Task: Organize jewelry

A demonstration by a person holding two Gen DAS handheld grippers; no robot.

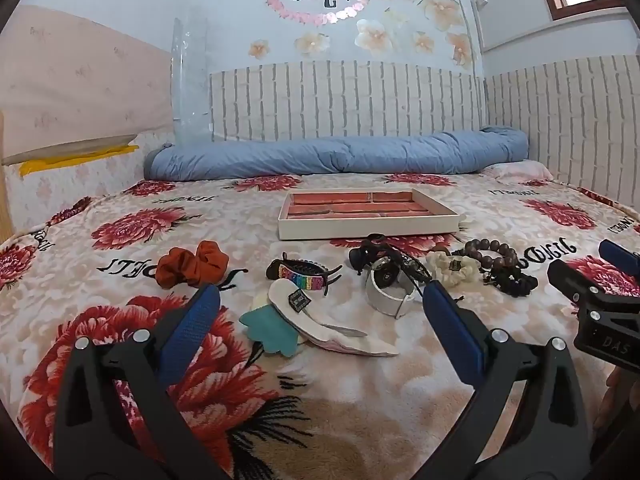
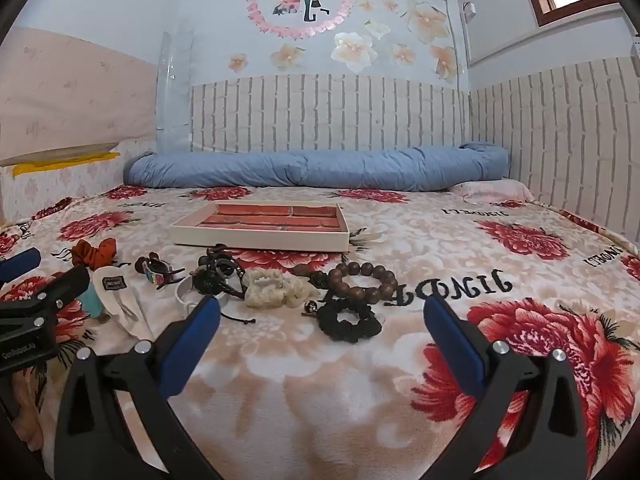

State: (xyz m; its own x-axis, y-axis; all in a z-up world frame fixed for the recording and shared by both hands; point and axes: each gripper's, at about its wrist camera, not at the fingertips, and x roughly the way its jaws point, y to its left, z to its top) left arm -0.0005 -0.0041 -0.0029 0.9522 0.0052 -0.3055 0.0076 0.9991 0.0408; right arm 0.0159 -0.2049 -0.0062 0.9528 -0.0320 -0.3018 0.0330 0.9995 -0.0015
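A white jewelry tray (image 1: 368, 229) with red compartments lies on the bed; it also shows in the right wrist view (image 2: 260, 238). In front of it lie an orange scrunchie (image 1: 191, 268), a rainbow hair clip (image 1: 302, 276), a white hair clip (image 1: 320, 320), a white bangle (image 1: 390, 292), a cream scrunchie (image 2: 276, 287), a brown bead bracelet (image 2: 362, 282) and a black scrunchie (image 2: 348, 320). My left gripper (image 1: 320, 300) is open above the white clip. My right gripper (image 2: 322, 312) is open above the black scrunchie.
A floral blanket (image 2: 520, 264) covers the bed. A rolled blue quilt (image 1: 340, 156) lies along the brick-patterned wall. A teal cloth piece (image 1: 272, 328) lies by the white clip. The right gripper's body (image 1: 600, 304) shows at the left view's right edge.
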